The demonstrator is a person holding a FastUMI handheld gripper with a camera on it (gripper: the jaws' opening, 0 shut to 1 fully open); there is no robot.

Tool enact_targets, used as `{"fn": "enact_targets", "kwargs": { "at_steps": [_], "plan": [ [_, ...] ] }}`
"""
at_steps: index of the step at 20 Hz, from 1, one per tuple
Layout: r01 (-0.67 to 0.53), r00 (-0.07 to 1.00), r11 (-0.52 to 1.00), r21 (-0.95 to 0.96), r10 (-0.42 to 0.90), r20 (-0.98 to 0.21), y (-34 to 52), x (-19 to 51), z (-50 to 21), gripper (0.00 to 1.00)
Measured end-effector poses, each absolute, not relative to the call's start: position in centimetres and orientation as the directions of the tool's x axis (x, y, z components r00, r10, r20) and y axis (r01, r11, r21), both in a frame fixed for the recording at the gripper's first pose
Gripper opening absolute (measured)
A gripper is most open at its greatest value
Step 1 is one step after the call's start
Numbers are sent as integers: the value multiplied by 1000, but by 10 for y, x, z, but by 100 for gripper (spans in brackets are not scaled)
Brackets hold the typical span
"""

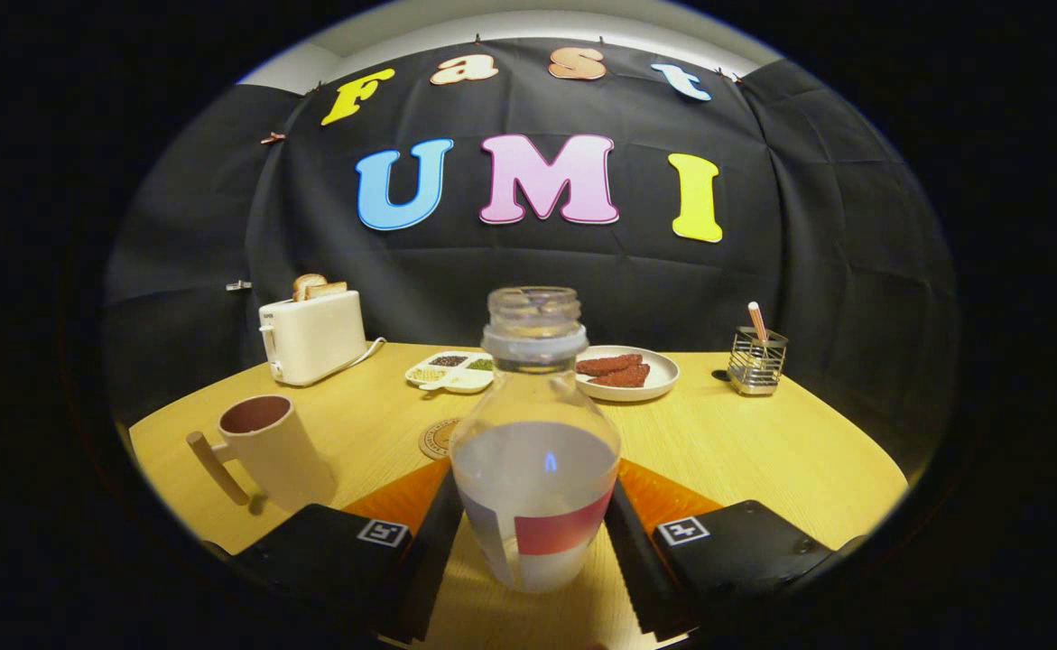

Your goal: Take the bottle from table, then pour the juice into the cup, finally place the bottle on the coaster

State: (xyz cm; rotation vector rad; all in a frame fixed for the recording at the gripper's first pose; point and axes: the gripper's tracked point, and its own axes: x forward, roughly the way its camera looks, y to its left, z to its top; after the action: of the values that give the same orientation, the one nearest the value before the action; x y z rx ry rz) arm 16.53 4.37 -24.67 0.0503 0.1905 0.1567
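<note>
Table (763, 451) of pale wood under everything; toaster (311, 338) with bread far left; clear bottle (535, 451), uncapped, part full of pale liquid, upright between gripper (535, 551) fingers, both against its sides; mug (271, 447) left, contents unseen; plate (663, 370) bearing reddish slices behind; divided tray (451, 372) of seeds; wire holder (756, 361) far right; coaster (438, 438) just behind bottle.
</note>
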Motion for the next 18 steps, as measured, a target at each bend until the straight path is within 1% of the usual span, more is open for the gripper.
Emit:
{"fn": "enact_targets", "kwargs": {
  "at_steps": [1, 7, 10, 12, 14, 18],
  "plan": [
    [-150, 970, 986, 70, 161, -185, 44, 165, -246, 80],
    [-159, 954, 987, -7, 152, -256, 46, 167, -247, 74],
    [-171, 950, 984, -42, 153, -271, 51, 162, -230, 71],
    [-174, 955, 982, -74, 150, -257, 55, 162, -209, 68],
    [-167, 961, 980, -107, 138, -240, 58, 162, -186, 67],
    [-144, 961, 971, -188, 92, -262, 70, 163, -159, 67]
  ]
}}
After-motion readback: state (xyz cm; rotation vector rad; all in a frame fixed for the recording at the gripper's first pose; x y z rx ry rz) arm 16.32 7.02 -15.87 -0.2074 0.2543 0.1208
